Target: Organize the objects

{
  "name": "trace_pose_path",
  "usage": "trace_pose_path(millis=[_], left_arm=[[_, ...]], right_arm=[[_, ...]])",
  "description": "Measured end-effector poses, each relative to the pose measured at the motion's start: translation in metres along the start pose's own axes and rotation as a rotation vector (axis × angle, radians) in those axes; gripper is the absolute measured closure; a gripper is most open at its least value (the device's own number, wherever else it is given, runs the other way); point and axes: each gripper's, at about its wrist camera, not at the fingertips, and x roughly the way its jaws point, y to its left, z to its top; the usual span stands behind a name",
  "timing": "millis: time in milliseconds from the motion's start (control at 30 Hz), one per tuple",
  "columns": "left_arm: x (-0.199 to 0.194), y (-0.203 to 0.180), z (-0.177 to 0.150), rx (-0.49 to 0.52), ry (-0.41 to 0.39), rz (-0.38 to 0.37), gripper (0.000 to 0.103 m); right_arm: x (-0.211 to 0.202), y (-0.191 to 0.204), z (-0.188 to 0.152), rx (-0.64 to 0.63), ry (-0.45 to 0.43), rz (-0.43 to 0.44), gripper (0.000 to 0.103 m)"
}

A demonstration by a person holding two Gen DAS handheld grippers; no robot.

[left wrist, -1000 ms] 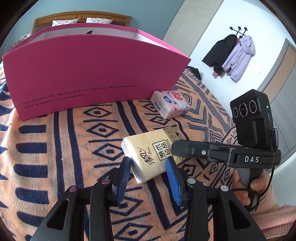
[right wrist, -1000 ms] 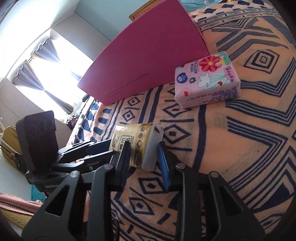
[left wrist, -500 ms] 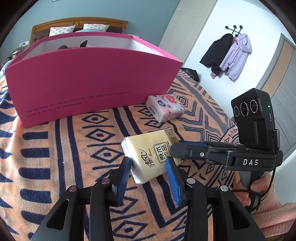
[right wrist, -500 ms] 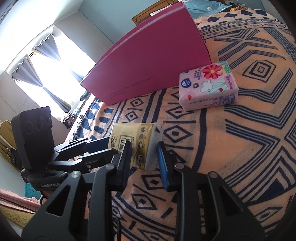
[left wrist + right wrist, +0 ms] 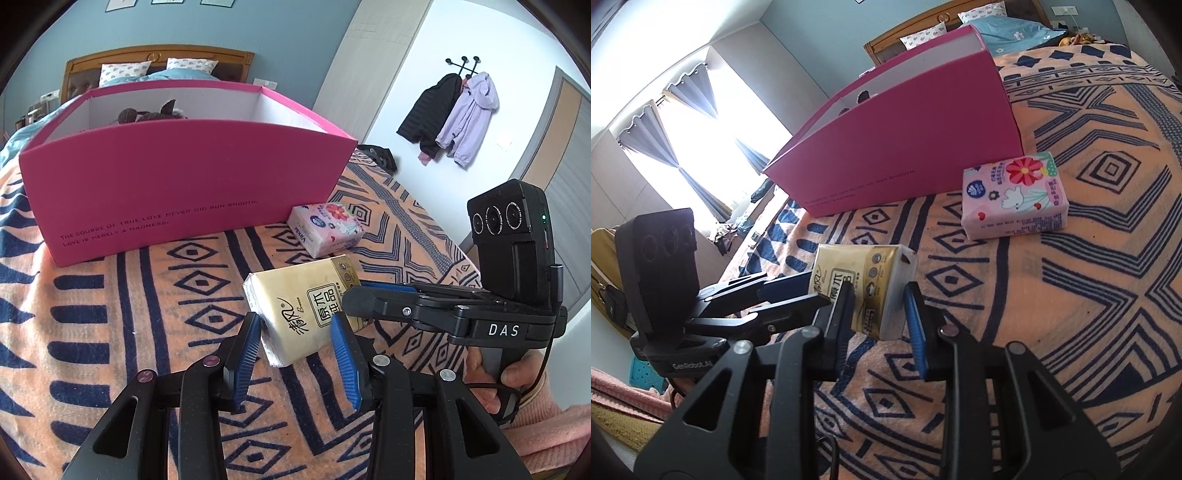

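Nearest thing in both wrist views is the yellow tissue pack (image 5: 301,312), and both claws are on it from different sides. The left gripper (image 5: 301,354) straddles the pack's near end; its blue pads (image 5: 245,352) look spread a touch wider than the pack, so I'd call it parted and not really pinching (there's a visible sliver of gap on each side). The right gripper (image 5: 879,317) comes in across the pack's other end; one finger lies against the printed face, the blue one sits just off the white end, so I can't tell whether it's truly clamped. The pack looks tilted, with one end up off the patterned blanket (image 5: 110,314).

For the step in hand, my guess is a two-claw lift into the box: close both evenly, keep the pack level, don't crush it (soft tissue will buckle), and raise it well over the wall before moving forward.

A bit further back, the pink floral tissue pack (image 5: 1015,195) lies flat just beside the corner of the pink box (image 5: 177,192); the box is open-topped with something furry already inside.
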Motion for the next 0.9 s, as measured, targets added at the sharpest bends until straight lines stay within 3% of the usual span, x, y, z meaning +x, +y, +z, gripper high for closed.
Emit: trace_pose_path(millis=[900], left_arm=[[-0.013, -0.008, 0.014, 0.022, -0.062, 0.015, 0.064]], right_arm=[[-0.013, 0.014, 0.012, -0.062, -0.06, -0.011, 0.072]])
